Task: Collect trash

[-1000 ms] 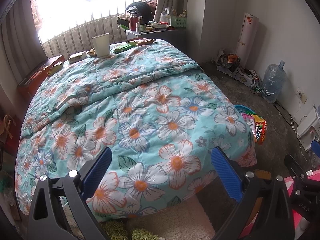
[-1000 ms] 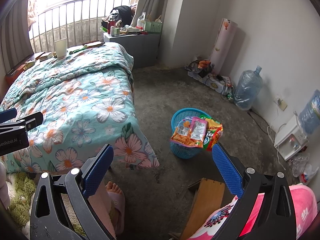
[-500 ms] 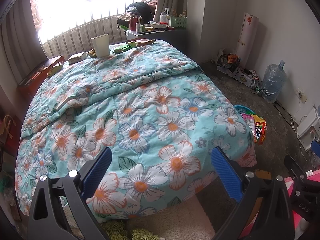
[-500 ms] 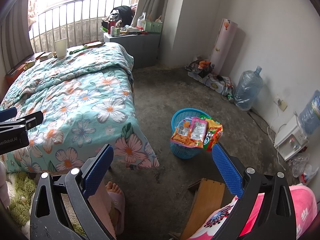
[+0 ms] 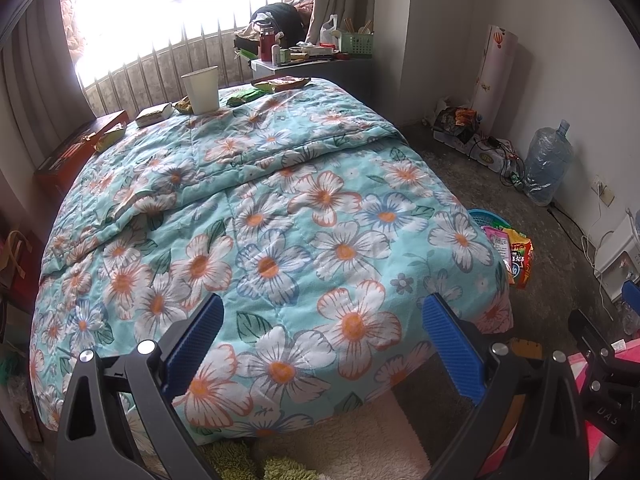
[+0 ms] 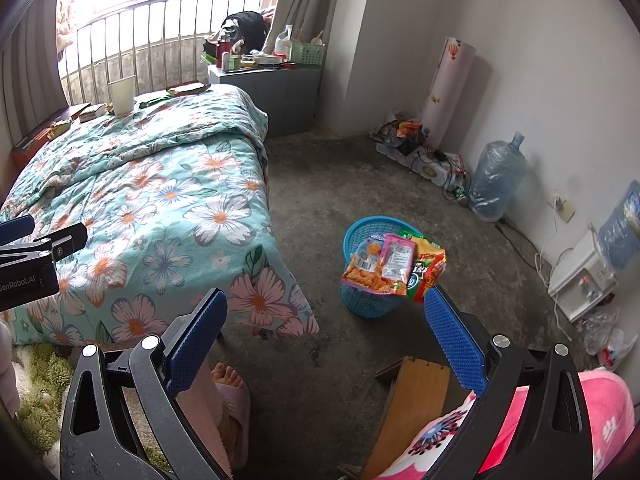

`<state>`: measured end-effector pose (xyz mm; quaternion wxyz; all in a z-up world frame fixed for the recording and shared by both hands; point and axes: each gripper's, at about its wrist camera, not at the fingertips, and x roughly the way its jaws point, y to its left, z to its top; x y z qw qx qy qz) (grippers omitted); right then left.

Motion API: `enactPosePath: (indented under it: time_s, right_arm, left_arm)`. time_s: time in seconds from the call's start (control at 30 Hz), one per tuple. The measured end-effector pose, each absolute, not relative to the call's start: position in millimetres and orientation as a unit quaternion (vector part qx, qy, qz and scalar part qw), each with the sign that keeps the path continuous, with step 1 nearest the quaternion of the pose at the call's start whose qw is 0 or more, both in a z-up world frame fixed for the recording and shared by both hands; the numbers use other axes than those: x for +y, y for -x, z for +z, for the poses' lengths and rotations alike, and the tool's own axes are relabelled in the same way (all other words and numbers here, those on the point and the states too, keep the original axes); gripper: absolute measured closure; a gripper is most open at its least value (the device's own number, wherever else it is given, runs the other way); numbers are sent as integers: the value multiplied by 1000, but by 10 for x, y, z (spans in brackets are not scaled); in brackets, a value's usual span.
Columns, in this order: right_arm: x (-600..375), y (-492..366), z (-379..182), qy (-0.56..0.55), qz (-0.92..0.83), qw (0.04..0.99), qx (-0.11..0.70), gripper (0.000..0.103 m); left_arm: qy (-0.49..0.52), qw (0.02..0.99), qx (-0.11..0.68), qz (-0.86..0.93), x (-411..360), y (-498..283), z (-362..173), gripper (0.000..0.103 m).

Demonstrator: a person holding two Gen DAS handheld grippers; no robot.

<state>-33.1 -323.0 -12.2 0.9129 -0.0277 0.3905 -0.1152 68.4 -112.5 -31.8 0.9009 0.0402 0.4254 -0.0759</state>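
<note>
My left gripper (image 5: pixel 320 328) is open and empty above the near end of the floral bed (image 5: pixel 280 220). At the bed's far end stand a white paper cup (image 5: pixel 201 89) and several snack wrappers (image 5: pixel 245 97), with a food box (image 5: pixel 154 114) to the left. My right gripper (image 6: pixel 324 324) is open and empty above the floor. A blue basket (image 6: pixel 370 268) stands on the floor right of the bed, with snack bags (image 6: pixel 394 266) piled on its rim. The basket also shows in the left wrist view (image 5: pixel 486 216).
A grey nightstand (image 6: pixel 276 92) with clutter stands past the bed. A water jug (image 6: pixel 496 178), cables and a power strip (image 6: pixel 436 164) line the right wall. A wooden stool (image 6: pixel 412 404), a slippered foot (image 6: pixel 230 396) and a green rug (image 6: pixel 36 392) are near me.
</note>
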Motion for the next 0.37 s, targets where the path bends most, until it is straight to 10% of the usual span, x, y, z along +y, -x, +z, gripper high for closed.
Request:
enactPosePath:
  time_s: [0.37]
  right_arm:
    - [-3236,320,-129,28,-114,913,390,8]
  left_arm:
    - [-41,901,426,-75,-1124,-682,-322,6]
